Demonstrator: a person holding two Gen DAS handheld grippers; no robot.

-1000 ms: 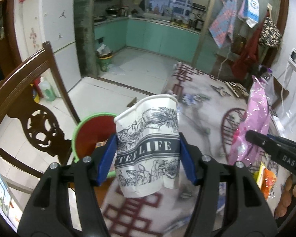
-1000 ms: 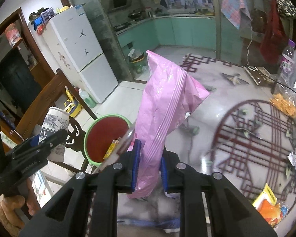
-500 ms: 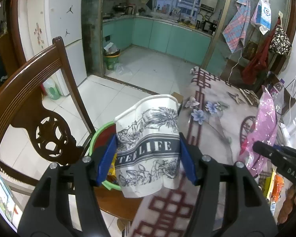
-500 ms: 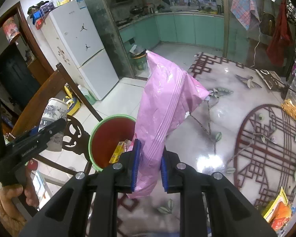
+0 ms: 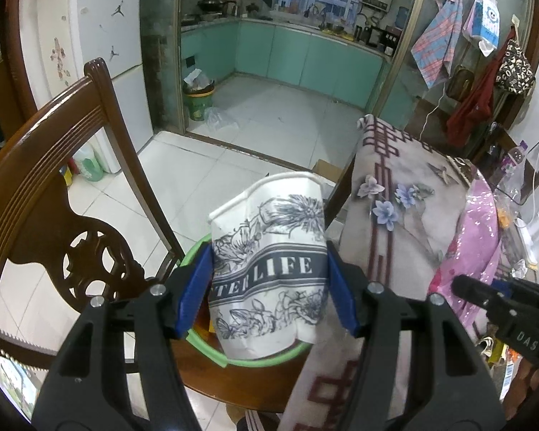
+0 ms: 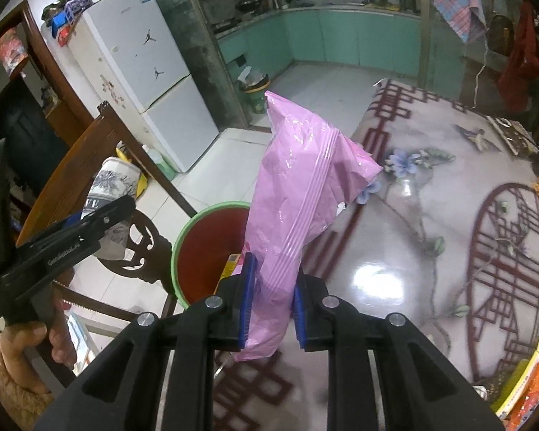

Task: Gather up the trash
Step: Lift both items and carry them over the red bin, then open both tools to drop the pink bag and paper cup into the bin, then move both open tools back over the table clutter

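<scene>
Left wrist view: my left hand-held gripper (image 5: 269,287) pinches the crumpled paper cup (image 5: 269,273) above the green-rimmed bin (image 5: 269,357); releasing it comes next, I judge. Right wrist view: my right hand-held gripper (image 6: 271,301) clamps the pink bag (image 6: 298,208) beside the bin, at the bench (image 6: 431,215) edge, needing a leftward shift before dropping.

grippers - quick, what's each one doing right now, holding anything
Left tongs: closed on the crumpled paper cup, above the red bin.
Right tongs: closed on the pink plastic bag, beside that bin.

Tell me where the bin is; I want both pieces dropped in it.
The bin sits on the chair seat at the table's left edge, just below the cup.
</scene>
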